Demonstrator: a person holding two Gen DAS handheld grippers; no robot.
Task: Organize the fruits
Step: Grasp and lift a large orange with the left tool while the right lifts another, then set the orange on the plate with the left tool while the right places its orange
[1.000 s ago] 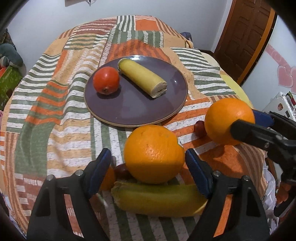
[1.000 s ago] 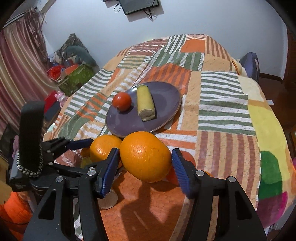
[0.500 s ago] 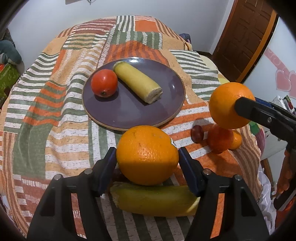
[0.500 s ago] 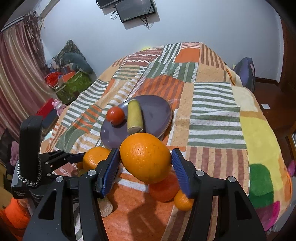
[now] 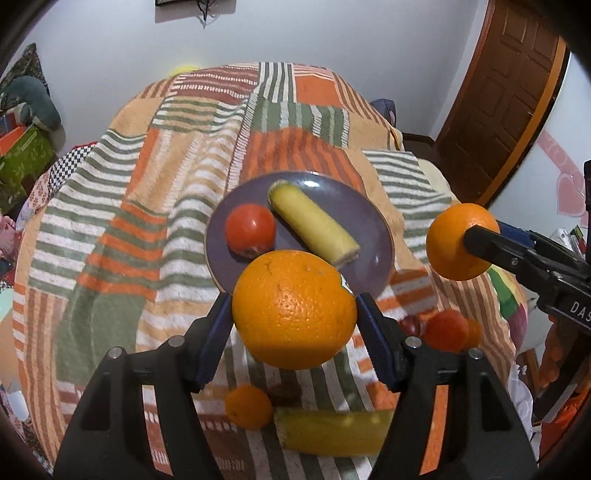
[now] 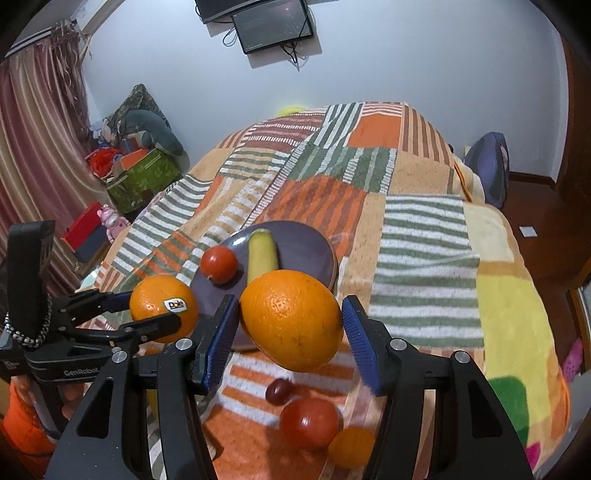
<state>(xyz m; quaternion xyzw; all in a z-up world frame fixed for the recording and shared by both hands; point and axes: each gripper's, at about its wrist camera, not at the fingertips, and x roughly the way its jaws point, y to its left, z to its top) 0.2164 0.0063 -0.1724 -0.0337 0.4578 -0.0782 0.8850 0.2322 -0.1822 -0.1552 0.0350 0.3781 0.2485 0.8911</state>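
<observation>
Gripping one orange apiece, both tools are raised above a bed covered with a striped patchwork blanket [image 5: 122,206]. The left hand-held gripper [image 5: 294,317] has its blue pads closed against the sides of a large orange [image 5: 294,309] bearing a Dole sticker, held clear of the blanket and overlapping the near rim of the purple plate [image 5: 373,236] in the left wrist view. The right hand-held gripper [image 6: 290,321] is likewise clamped on a second orange [image 6: 291,319], also aloft, to the right of the first. On the plate lie a red tomato [image 5: 250,235] at left and a peeled banana piece [image 5: 314,228] beside it, just apart. Loose fruit remains on the blanket nearer than the plate — at near left, a small mandarin [image 5: 248,406], a dark grape [image 5: 286,393] and a yellow banana [image 5: 332,432] close together; at near right, another grape [image 6: 279,390], a second tomato [image 6: 309,424] and a small orange fruit [image 6: 351,447] touching it. Far left on the floor: a green box [image 6: 144,181] with assorted clutter. A wall screen [image 6: 273,24] hangs at the far side; a brown door [image 5: 506,99] stands at far right.
</observation>
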